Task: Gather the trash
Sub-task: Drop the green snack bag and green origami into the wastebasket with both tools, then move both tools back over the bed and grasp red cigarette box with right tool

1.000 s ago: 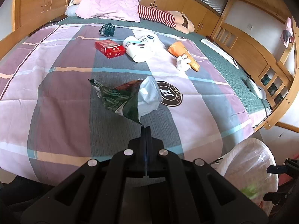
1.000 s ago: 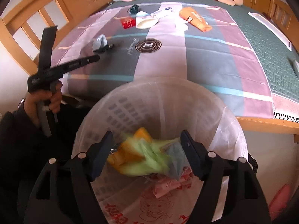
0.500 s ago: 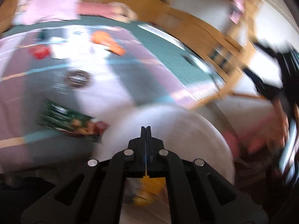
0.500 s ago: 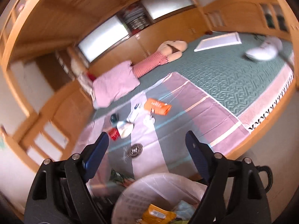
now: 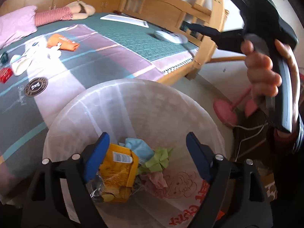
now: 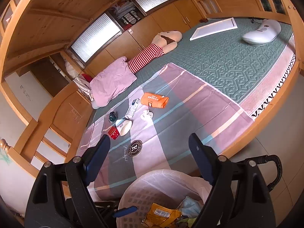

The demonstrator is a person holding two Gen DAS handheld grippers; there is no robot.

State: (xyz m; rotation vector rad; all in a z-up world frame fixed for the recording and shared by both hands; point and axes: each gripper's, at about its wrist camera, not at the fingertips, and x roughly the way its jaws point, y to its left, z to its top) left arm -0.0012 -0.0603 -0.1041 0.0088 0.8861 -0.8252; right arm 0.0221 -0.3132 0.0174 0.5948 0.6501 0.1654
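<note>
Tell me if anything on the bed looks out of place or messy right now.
Yes. Loose litter lies scattered on the striped blanket: an orange packet, a crumpled white tissue, a red box, a white pouch and a dark wad. The lined bin beside the bed already holds wrappers. Nothing looks spilled or broken.

The left gripper (image 5: pixel 147 156), a second ago pinched on a green snack wrapper over the bed, now hangs spread wide over the lined bin (image 5: pixel 133 98), wrapper gone from it. The right gripper (image 6: pixel 150 158), which pointed into the bin, now faces the bedspread (image 6: pixel 171 114) at twelve o'clock.
</note>
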